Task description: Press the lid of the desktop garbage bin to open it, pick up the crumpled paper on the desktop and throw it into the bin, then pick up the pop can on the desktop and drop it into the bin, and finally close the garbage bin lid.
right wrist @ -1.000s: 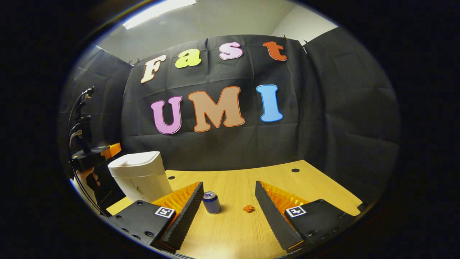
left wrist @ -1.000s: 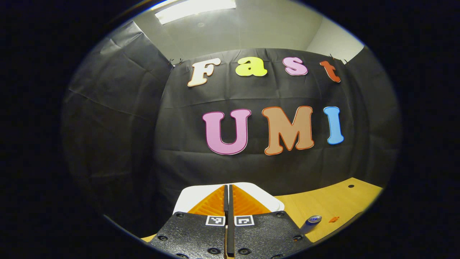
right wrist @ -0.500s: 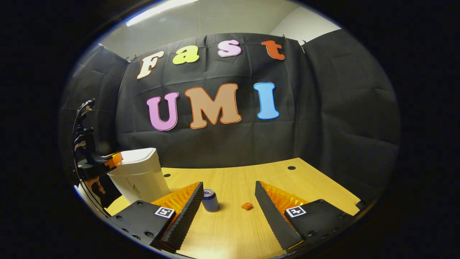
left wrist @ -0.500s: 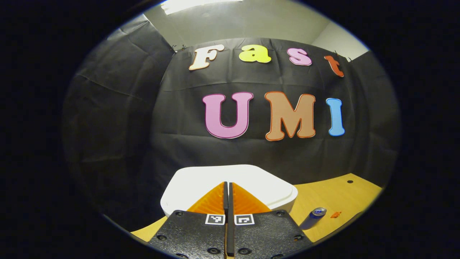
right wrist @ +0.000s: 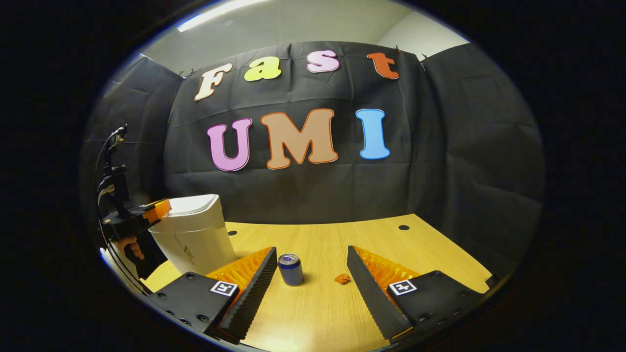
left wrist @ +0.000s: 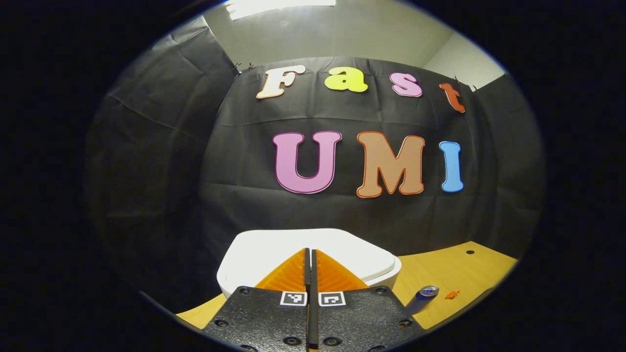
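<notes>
The task stood at its first step: the closed left gripper (left wrist: 310, 250), fingers together and holding nothing, rested on the lid of the one white plastic desktop bin (right wrist: 195, 239) at the wooden table's (right wrist: 342, 313) left edge. Next, probably, a firm downward press. One blue pop can (right wrist: 291, 269) stood between the spread, empty right gripper (right wrist: 311, 254) fingers, one small orange crumpled paper (right wrist: 342, 278) beside it.

Left gripper (left wrist: 310, 254): bottom centre of left gripper view, fingers pressed together. Right gripper (right wrist: 312, 254): bottom of right gripper view, fingers spread wide apart.
</notes>
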Available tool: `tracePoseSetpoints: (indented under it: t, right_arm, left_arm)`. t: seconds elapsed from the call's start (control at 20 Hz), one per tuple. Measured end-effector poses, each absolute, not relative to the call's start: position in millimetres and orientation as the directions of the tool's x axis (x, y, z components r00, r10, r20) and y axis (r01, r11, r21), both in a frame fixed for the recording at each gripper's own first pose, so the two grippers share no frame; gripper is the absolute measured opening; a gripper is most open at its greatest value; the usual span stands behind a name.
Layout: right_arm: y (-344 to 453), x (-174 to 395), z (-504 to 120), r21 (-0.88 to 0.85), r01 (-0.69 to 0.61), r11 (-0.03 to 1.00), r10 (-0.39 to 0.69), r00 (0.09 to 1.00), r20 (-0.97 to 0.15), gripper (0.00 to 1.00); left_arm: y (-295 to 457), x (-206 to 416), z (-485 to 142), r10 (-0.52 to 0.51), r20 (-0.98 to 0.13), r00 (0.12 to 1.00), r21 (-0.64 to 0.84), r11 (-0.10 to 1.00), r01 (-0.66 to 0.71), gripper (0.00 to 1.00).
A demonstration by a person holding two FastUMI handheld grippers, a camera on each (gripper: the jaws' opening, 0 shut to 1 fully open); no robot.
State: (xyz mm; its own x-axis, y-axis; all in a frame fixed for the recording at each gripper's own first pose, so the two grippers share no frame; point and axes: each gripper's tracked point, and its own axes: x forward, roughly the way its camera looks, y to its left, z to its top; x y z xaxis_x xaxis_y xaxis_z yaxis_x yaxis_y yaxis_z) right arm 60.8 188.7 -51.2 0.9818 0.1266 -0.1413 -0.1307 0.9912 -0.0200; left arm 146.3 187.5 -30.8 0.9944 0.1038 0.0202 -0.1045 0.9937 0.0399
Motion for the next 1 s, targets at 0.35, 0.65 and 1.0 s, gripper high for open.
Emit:
tracePoseSetpoints:
  t: [0.35,0.65,1.0]
  right_arm:
    - [180.5,63.3,-53.7,-0.004,-0.131,0.991,0.129,0.98,-0.155,0.96]
    - [186.7,68.0,-54.5,-0.01,-0.174,0.985,0.17,0.973,-0.153,0.96]
    - [172.7,81.6,-59.8,0.006,-0.202,0.979,0.201,0.968,-0.153,0.96]
  left_arm:
    - [173.4,143.5,46.9,0.103,0.148,0.984,0.011,0.994,-0.106,0.0]
    - [154.7,125.9,66.8,0.085,0.134,0.987,-0.047,0.996,-0.079,0.0]
    - [134.2,98.3,70.9,0.06,0.152,0.987,0.035,0.997,-0.066,0.82]
